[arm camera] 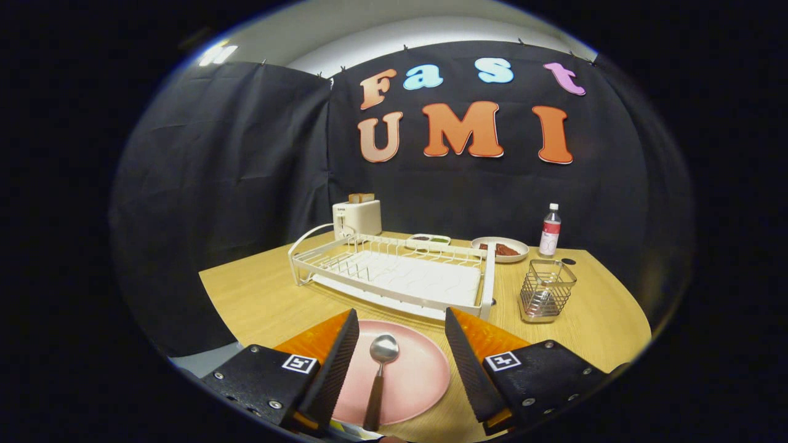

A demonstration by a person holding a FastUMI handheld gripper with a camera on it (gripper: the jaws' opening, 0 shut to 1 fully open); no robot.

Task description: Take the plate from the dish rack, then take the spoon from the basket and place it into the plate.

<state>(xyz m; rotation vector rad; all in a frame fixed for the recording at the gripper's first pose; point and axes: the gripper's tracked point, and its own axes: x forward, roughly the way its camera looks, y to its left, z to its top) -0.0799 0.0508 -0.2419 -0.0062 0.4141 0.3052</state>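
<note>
Pink plate (412, 375) lies between our wide-open claw (401, 357) fingers, the spoon (378, 375) resting on it ungripped; dish rack (394, 274) beyond

Light: bright from a ceiling lamp (217, 54) overhead, my table (258, 295) evenly lit.
Glare: on the spoon (381, 357).
Edges: fisheye-bent, darker.
Focus: sharp.

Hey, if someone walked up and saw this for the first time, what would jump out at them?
First, the round pink plate on the wooden table, with a metal spoon lying on it, between the open claw's black fingers. Just beyond stands the white wire dish rack, with a small square wire basket beside it.
</note>
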